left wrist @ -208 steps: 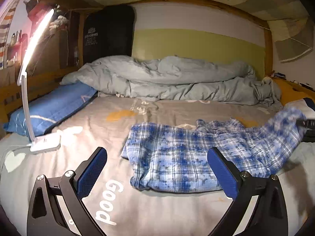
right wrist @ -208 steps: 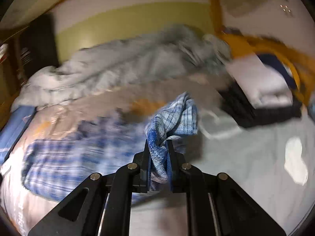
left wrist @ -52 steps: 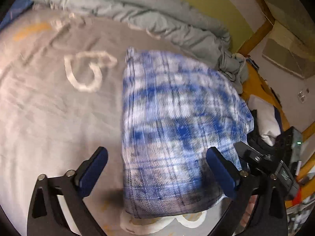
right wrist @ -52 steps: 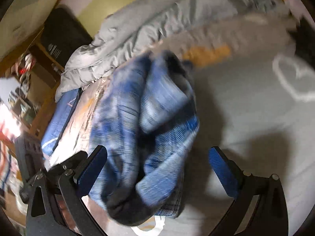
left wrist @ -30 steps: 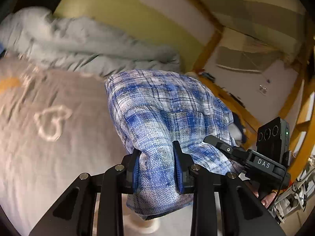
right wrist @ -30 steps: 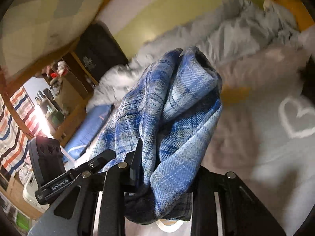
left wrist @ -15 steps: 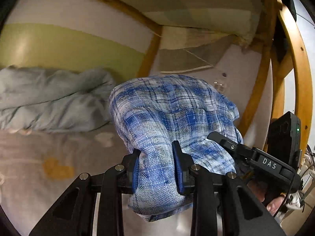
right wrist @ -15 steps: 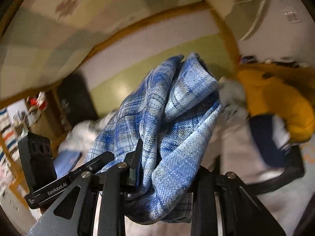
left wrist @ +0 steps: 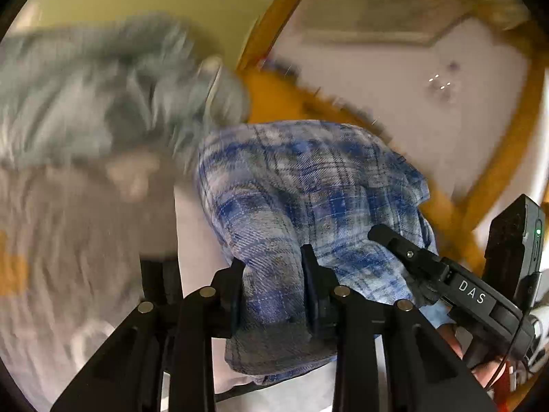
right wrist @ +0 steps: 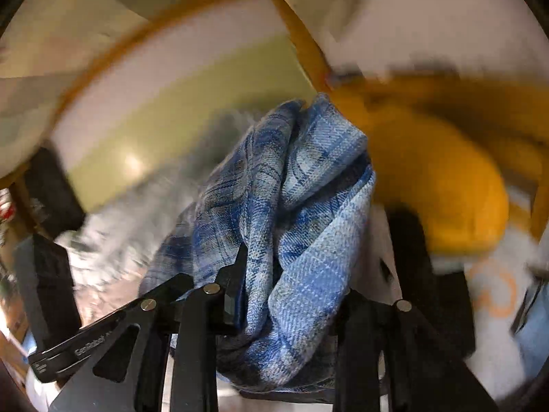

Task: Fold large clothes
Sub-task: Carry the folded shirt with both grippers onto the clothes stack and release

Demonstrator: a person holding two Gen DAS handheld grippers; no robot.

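A folded blue plaid shirt [left wrist: 308,185] is held up in the air between both grippers. My left gripper [left wrist: 272,271] is shut on its near edge. The right gripper's body shows at the right of the left wrist view [left wrist: 446,274], against the shirt's other side. In the right wrist view the shirt [right wrist: 295,206] bunches up between the fingers, and my right gripper [right wrist: 291,274] is shut on it. The left gripper's body [right wrist: 103,329] shows at lower left there.
A rumpled grey duvet [left wrist: 103,96] lies at the back of the bed, on the grey sheet [left wrist: 68,233]. An orange wooden bed frame [left wrist: 507,158] and an orange cushion [right wrist: 439,185] are to the right. A black folded item [right wrist: 429,274] lies below the shirt. The background is motion-blurred.
Both grippers closed on the folded shirt, lifted it off the bed and have swung it to the right toward the orange frame. The views are tilting downward now.
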